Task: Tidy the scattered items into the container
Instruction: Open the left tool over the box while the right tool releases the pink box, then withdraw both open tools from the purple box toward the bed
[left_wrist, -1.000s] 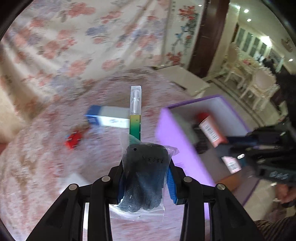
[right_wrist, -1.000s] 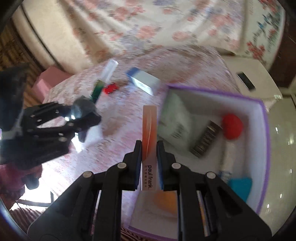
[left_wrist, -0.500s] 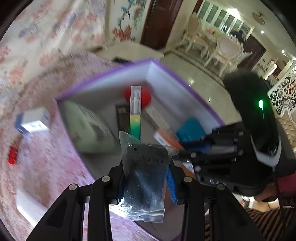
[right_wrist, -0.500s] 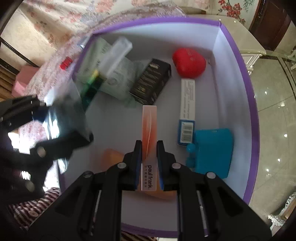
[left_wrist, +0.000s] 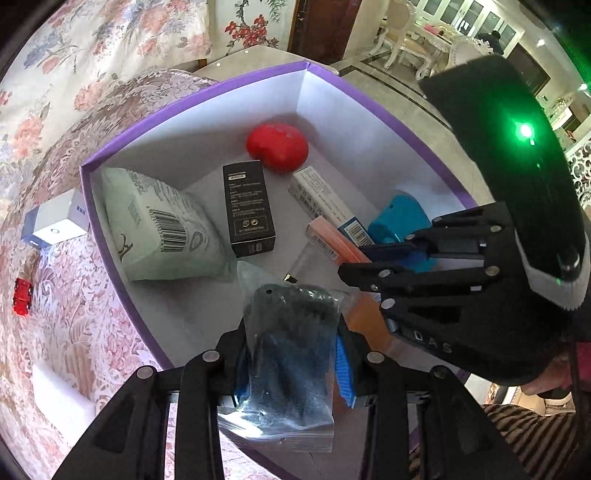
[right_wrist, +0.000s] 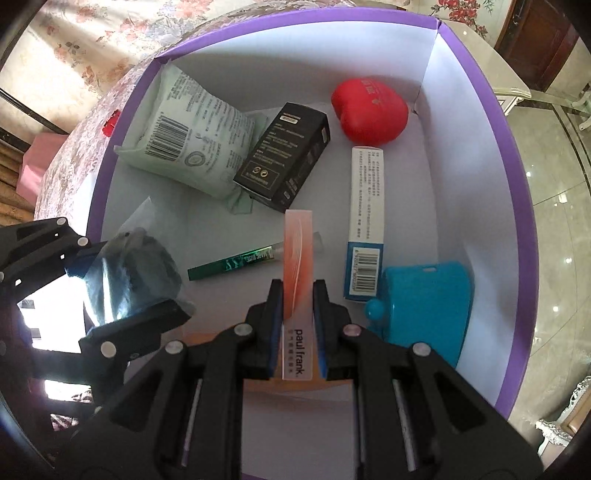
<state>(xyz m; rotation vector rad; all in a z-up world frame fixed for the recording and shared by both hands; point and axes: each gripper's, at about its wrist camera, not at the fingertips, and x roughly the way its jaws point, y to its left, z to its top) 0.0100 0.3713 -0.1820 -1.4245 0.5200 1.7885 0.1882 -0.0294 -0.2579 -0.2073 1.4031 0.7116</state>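
Note:
The purple-rimmed white box (left_wrist: 184, 107) lies under both grippers. My left gripper (left_wrist: 291, 332) has a clear plastic bag with a dark item (left_wrist: 291, 354) between its blue pads, and its jaws are opening. A green tube (right_wrist: 236, 262) lies loose on the box floor beside it. My right gripper (right_wrist: 298, 291) is shut on a slim orange "paul frank" box (right_wrist: 298, 251), hanging low inside the purple box (right_wrist: 517, 184). The left gripper (right_wrist: 122, 280) shows at the left in the right wrist view, and the right gripper (left_wrist: 351, 262) at the right in the left wrist view.
In the box lie a green tissue pack (right_wrist: 188, 140), a black carton (right_wrist: 284, 155), a red heart (right_wrist: 369, 110), a white-and-blue carton (right_wrist: 365, 221) and a blue case (right_wrist: 424, 310). On the floral tablecloth outside sit a grey-blue carton (left_wrist: 55, 221), a red toy car (left_wrist: 22, 295) and a white block (left_wrist: 59, 398).
Both grippers swung from above the tablecloth to over the box and sank into it. The green tube that stuck out of the left gripper now lies on the box floor.

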